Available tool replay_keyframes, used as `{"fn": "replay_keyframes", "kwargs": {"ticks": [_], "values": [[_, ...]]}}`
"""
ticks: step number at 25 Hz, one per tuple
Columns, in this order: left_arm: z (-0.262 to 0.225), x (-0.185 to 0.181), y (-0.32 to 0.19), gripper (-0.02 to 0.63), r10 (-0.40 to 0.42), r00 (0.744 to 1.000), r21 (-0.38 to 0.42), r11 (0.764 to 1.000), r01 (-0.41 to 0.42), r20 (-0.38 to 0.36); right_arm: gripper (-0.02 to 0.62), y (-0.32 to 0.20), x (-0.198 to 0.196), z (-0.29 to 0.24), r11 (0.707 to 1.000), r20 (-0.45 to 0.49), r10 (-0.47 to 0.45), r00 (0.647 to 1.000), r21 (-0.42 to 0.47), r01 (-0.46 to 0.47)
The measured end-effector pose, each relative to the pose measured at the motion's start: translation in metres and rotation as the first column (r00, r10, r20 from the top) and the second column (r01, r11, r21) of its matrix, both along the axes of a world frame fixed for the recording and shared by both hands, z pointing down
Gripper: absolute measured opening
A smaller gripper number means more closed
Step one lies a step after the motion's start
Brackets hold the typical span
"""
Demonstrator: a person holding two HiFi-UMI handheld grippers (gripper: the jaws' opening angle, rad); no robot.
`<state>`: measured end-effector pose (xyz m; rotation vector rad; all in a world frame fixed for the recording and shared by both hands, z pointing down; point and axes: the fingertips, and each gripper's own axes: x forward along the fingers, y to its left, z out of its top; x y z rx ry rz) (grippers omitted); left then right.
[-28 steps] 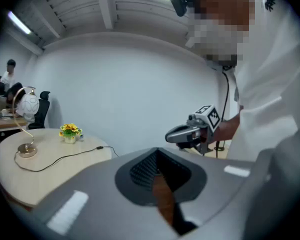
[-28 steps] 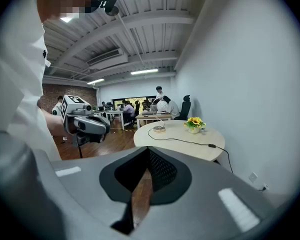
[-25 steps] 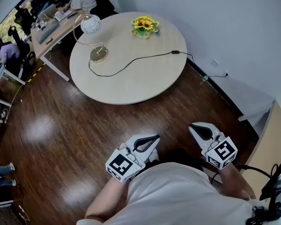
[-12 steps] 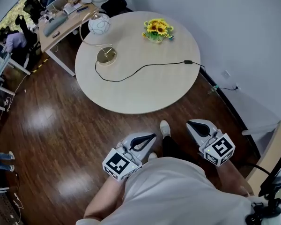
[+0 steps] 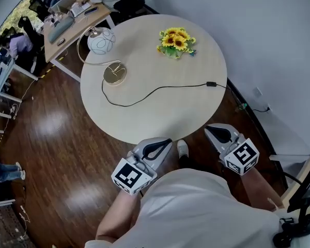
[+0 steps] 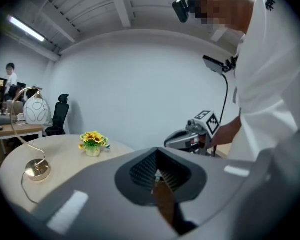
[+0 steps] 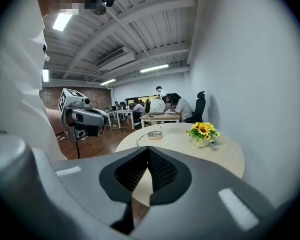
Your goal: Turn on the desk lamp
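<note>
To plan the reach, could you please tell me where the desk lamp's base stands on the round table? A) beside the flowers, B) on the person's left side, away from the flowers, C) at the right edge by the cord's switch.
B: the lamp base stands at the left of the round table, apart from the flowers and the cord switch.

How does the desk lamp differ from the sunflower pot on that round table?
The desk lamp stands near the left edge of the round table; the sunflower pot sits at the far side, nearer the wall. The lamp is tall, with gold disc base, thin arched stem and white globe shade; the sunflower pot is low and compact. A black cord trails from the lamp; the pot has none. Both stand upright, untouched.
</note>
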<state>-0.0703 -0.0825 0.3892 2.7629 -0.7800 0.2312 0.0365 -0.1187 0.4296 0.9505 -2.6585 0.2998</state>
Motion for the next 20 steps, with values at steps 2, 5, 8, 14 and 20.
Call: {"fn": "replay_keyframes", "kwargs": {"ticks": [2,5,8,14,20], "values": [[-0.001,0.011,-0.018,0.017,-0.003,1.000,0.000,1.000,0.003,0.008,0.003,-0.021,0.011,0.007,1.000,0.000,-0.004,1.000,-0.011,0.004],[-0.005,0.024,-0.040,0.017,-0.018,1.000,0.004,1.000,0.018,0.015,0.003,-0.049,0.025,0.016,1.000,0.005,-0.008,1.000,-0.025,0.008],[-0.007,0.032,-0.061,0.017,-0.048,0.999,0.010,0.999,0.048,0.009,0.003,-0.077,0.037,0.031,0.999,-0.010,-0.016,1.000,-0.038,0.016],[-0.003,0.026,-0.081,0.017,-0.065,0.997,0.005,0.998,0.065,0.028,0.003,-0.121,0.060,0.070,0.996,-0.065,0.020,0.998,-0.082,-0.026],[-0.008,0.011,-0.102,0.017,-0.081,0.996,0.000,0.997,0.081,0.029,0.003,-0.167,0.089,0.123,0.985,-0.169,0.075,0.983,-0.140,-0.099]]}}
